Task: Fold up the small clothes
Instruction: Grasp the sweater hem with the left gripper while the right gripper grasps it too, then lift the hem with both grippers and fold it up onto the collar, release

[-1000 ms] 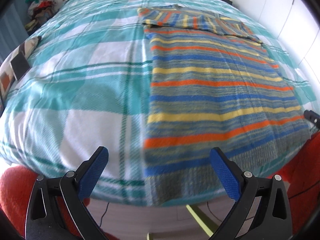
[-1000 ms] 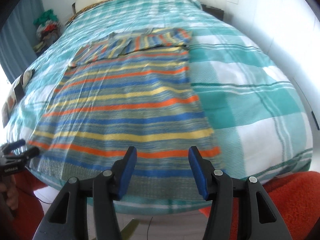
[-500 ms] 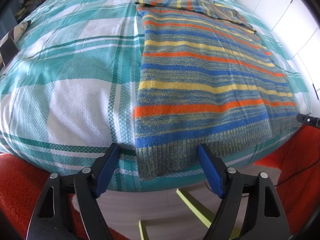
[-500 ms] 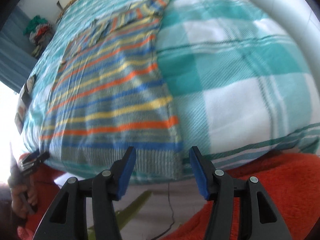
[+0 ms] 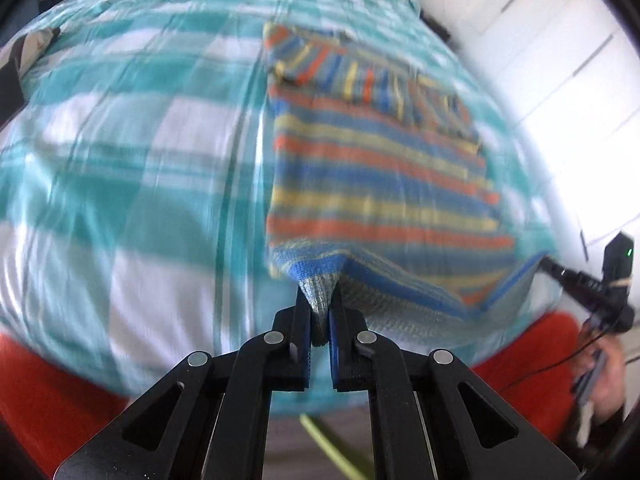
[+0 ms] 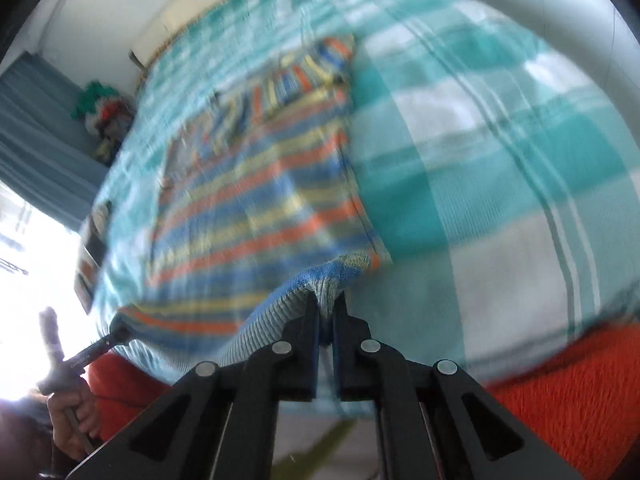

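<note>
The left gripper [image 5: 320,300] had just closed on the striped sweater's [image 5: 380,184] grey hem at lower centre. The right gripper [image 6: 327,304] had likewise just clamped the hem's other corner, above the checked bedspread [image 6: 500,160].

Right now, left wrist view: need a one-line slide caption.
Left gripper shut on the grey hem corner of the striped knit sweater, lifting it off the teal plaid bedspread.

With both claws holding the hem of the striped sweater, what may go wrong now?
1. Each claw, left and right, pinches only a small bunch of the striped sweater hem, so it may slip out.
2. The folded sleeves lie loose on top and may shift.
</note>
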